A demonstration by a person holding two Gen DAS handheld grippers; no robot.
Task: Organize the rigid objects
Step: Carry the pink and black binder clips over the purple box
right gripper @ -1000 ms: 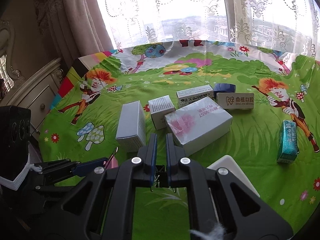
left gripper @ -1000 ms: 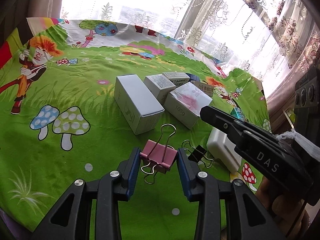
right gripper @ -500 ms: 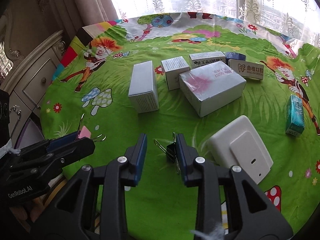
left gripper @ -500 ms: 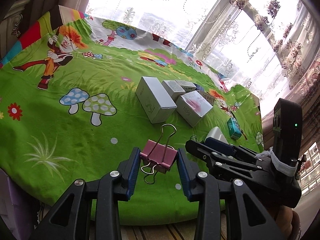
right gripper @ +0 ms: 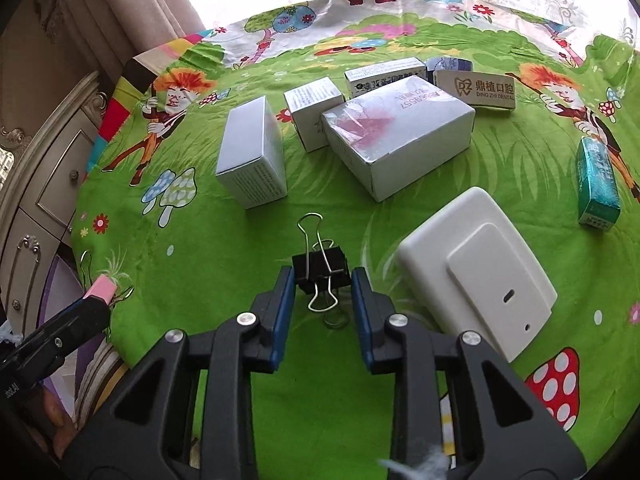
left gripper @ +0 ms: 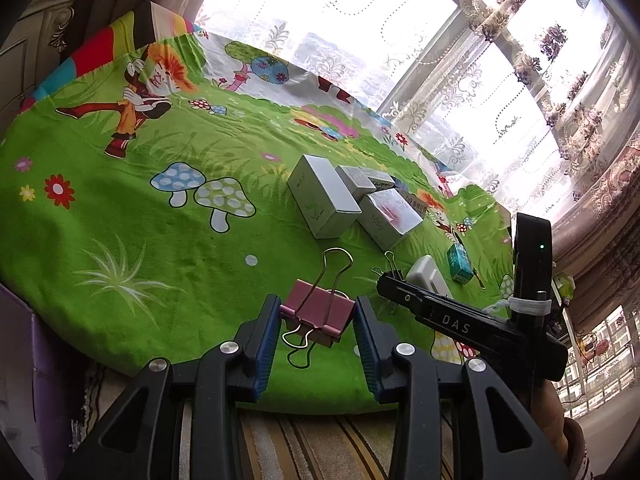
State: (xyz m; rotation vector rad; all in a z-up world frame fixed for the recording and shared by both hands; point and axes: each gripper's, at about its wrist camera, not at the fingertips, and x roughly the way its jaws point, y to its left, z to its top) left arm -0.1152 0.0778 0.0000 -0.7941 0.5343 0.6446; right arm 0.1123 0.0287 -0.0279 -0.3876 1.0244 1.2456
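My left gripper [left gripper: 316, 316] is shut on a pink binder clip [left gripper: 318, 314] and holds it above the front edge of the green cartoon cloth [left gripper: 160, 248]. In the right wrist view the pink clip [right gripper: 102, 286] shows at the far left in the left gripper's tip. My right gripper [right gripper: 323, 284] is shut on a black binder clip [right gripper: 319, 271], held just above the cloth [right gripper: 224, 264]. The black clip also shows in the left wrist view [left gripper: 394, 270], beyond the right gripper's tip.
Several white and grey boxes [right gripper: 394, 136] stand mid-table. A white plastic plate [right gripper: 478, 276] lies to the right of the black clip, a teal box [right gripper: 596, 184] further right. A purple box [left gripper: 24, 380] and striped floor [left gripper: 304, 440] lie below the table edge. A dresser [right gripper: 36, 176] stands left.
My left gripper has pulled back with the pink clip past the table's front edge. My right gripper opened, drew back, and now holds the black clip between its pads.
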